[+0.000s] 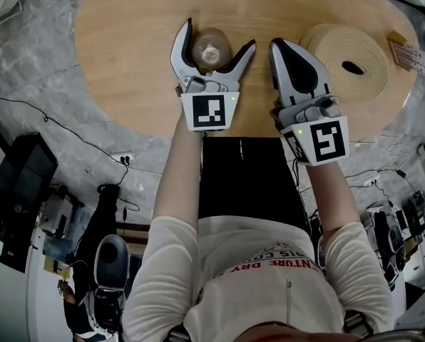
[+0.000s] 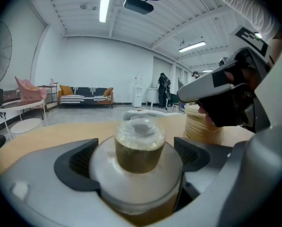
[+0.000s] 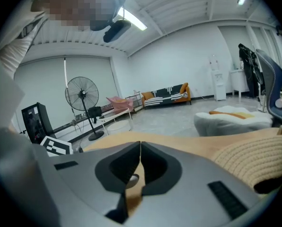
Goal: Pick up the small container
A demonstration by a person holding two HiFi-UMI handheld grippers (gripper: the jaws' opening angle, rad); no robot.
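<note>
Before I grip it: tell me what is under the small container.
The small container stands on the wooden table, between the left gripper's open jaws. Its base covers the spot beneath, so anything there is hidden.

Small container [image 2: 140, 143]: blurred; base hidden.
Woven coil [image 3: 257, 161]: cut by right edge.
Table-edge item [image 1: 406, 50]: too small to identify.

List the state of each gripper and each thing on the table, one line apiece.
left gripper: open, jaws wide on either side of the small container, pads not pressing on it.
right gripper: shut, nothing between its jaws.
small container: upright on the table, cap on, not yet gripped.
woven coil: lying flat on the table.
</note>
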